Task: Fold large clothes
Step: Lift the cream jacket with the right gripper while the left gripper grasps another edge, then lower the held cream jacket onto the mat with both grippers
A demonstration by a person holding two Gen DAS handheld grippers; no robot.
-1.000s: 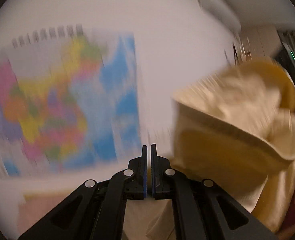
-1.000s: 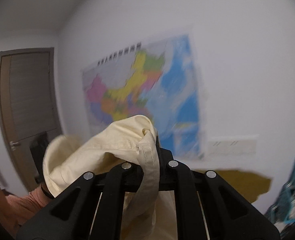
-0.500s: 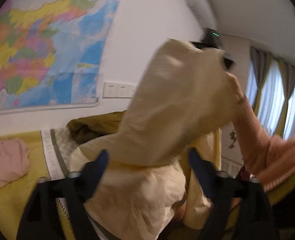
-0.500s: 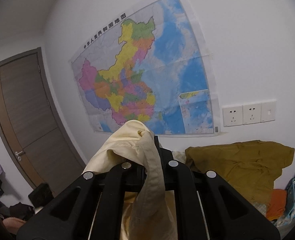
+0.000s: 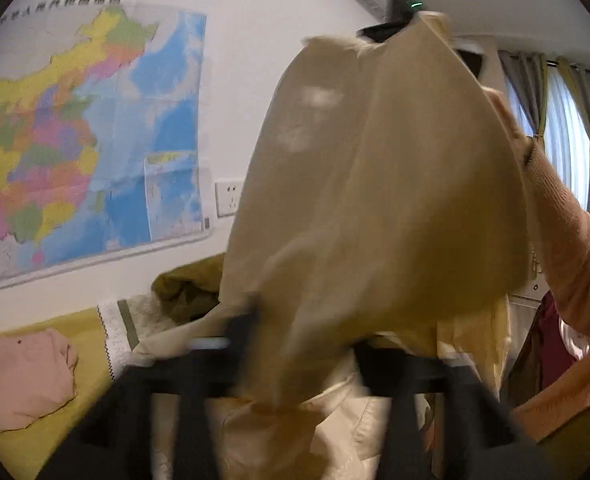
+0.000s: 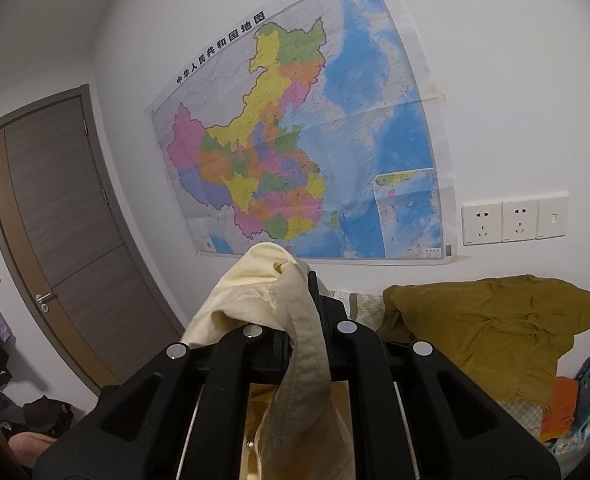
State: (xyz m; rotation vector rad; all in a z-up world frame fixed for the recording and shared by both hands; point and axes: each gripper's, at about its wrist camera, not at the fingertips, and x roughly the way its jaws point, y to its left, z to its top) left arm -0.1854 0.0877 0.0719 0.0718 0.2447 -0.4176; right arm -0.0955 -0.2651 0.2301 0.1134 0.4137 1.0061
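Note:
A large cream garment (image 5: pixel 375 200) hangs in the air in front of the left wrist camera and fills the middle of its view. My left gripper (image 5: pixel 299 344) is blurred, its fingers spread wide apart, with the cloth draped between them and hiding the tips. My right gripper (image 6: pixel 301 300) is shut on a seam of the same cream garment (image 6: pixel 271 292), which bunches over its fingers and hangs down between them. The right gripper also shows at the top of the cloth in the left wrist view (image 5: pixel 395 24), held up high.
A bed with a yellow sheet (image 5: pixel 91 332) lies below, bearing a pink garment (image 5: pixel 23 376) and an olive garment (image 6: pixel 487 328). A map (image 6: pixel 303 140) and wall sockets (image 6: pixel 511 220) are on the wall. A brown door (image 6: pixel 55 232) is at left, curtains (image 5: pixel 567 128) at right.
My left gripper was shut a second ago, then opened wide and stays spread under the cloth. The cream garment has been lifted higher by the right gripper, which keeps its hold.

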